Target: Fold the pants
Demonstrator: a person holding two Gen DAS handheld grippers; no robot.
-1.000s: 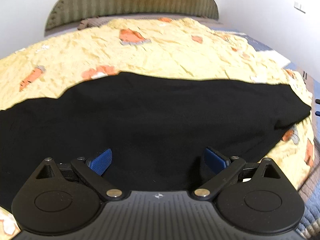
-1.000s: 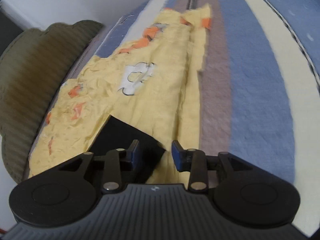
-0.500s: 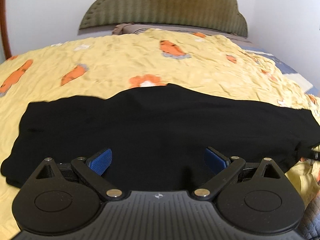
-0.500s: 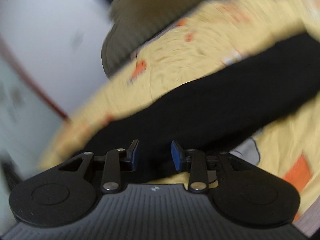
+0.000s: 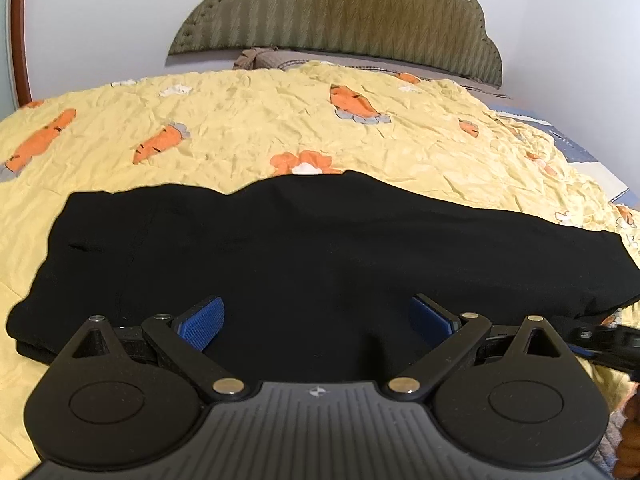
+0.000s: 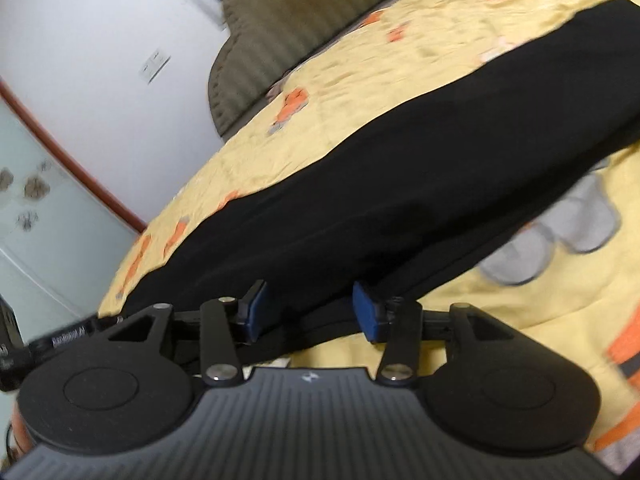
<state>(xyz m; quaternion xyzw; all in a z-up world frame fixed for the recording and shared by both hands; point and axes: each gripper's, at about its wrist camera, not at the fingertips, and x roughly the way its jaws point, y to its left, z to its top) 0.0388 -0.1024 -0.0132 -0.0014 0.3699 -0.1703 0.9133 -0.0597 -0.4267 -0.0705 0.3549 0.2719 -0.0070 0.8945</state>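
Note:
Black pants (image 5: pixel 320 248) lie in a long flat band across a yellow bedspread (image 5: pixel 248 136) printed with carrots. My left gripper (image 5: pixel 318 320) hovers over the middle of the pants' near edge, wide open, with nothing pinched between its blue pads. In the right wrist view the pants (image 6: pixel 380 184) run diagonally. My right gripper (image 6: pixel 310 312) is at their near edge with its jaws opening. The fabric's edge lies between the blue pads (image 6: pixel 366 314), which do not press on it. One black finger of the right gripper (image 5: pixel 600 336) shows at the left wrist view's right edge.
A padded olive headboard (image 5: pixel 340 12) and a white wall stand behind the bed. A wooden door frame (image 6: pixel 76 164) with frosted glass is to the left. A blue and cream striped cover (image 5: pixel 580 152) shows at the bed's right side.
The right gripper swung from the bed's far end to the pants' near edge, rolling as it went, and its jaws now stand wider. The left gripper's view shifted, bringing the pants' left end into sight.

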